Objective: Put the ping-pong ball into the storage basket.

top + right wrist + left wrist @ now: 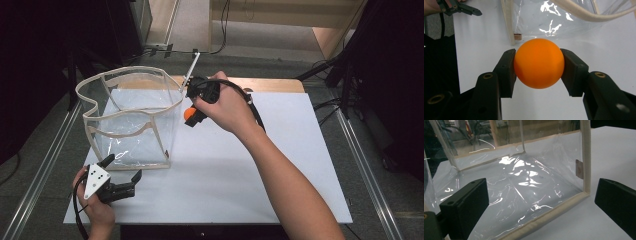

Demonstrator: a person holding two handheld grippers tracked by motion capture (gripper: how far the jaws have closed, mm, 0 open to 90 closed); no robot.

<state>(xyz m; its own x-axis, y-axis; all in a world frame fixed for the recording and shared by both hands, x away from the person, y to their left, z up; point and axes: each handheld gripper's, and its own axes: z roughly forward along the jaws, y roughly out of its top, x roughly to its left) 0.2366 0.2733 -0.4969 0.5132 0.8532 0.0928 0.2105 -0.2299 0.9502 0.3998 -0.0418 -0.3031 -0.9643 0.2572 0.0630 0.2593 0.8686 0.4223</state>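
— Orange ball (538, 63) first, since it sits closest to us: we see it clamped between the jaws of the right gripper (538, 68), one pad pressing each side of it.

— We agree. From above, the right gripper (192, 112) hangs over the desk (300, 165) with the ball (188, 113) showing at its tip, just beside the near right corner of the clear bag (132, 120).

— Ahead of those jaws we see the bag's cream-trimmed corner edge (507, 22) and a small tag (517, 36) at its foot, with white desk beneath the ball.

— And the left gripper (122, 177)?

— We see its jaws spread wide, holding nothing. Between them and just ahead lies the bag's bottom seam (549, 216), with the clear wall rising beyond it.

— We can't tell whether either jaw touches the bag; from above the left one looks right at the base edge.

— Far off beyond the right jaws, at the upper left, the left gripper (461, 8) shows over the desk edge.
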